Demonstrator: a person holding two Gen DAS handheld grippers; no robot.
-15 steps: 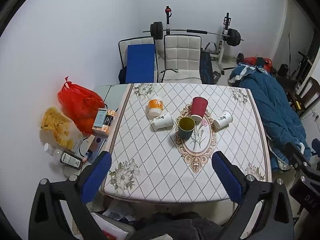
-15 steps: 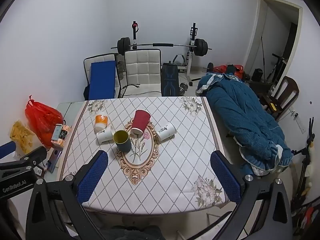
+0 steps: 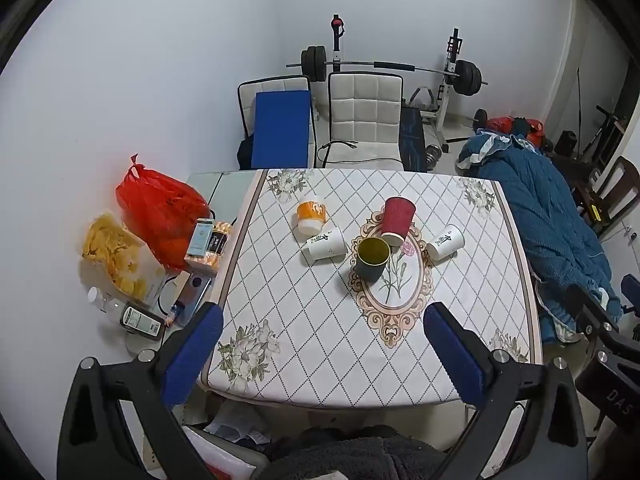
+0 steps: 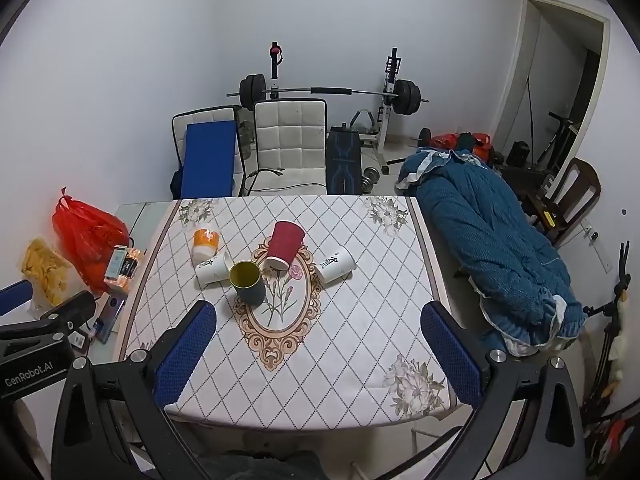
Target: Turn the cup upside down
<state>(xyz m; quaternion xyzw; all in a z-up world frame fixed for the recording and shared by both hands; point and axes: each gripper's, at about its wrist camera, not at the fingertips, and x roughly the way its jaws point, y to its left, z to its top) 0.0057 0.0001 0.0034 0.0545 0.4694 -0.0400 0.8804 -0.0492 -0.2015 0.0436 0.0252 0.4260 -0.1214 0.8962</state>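
A: What do I have on the bench [image 3: 320, 344]?

B: Five cups on the diamond-patterned cloth. The dark green cup with the yellow inside [image 3: 372, 258] stands upright, mouth up, on the left edge of the oval flower medallion. The red ribbed paper cup [image 3: 396, 221] stands mouth down just behind it, leaning a little. An orange-and-white paper cup [image 3: 311, 216] also stands mouth down at far left, and a white printed paper cup [image 3: 325, 245] lies on its side just beside the green one. A second white printed cup [image 3: 445, 242] lies on its side to the right of the medallion.

A: And my grippers?

B: I see the left gripper [image 3: 320, 354] held above the near edge of the bench, jaws spread wide, grasping nothing. The right gripper [image 4: 318, 354] is the same: released, well apart from every cup.
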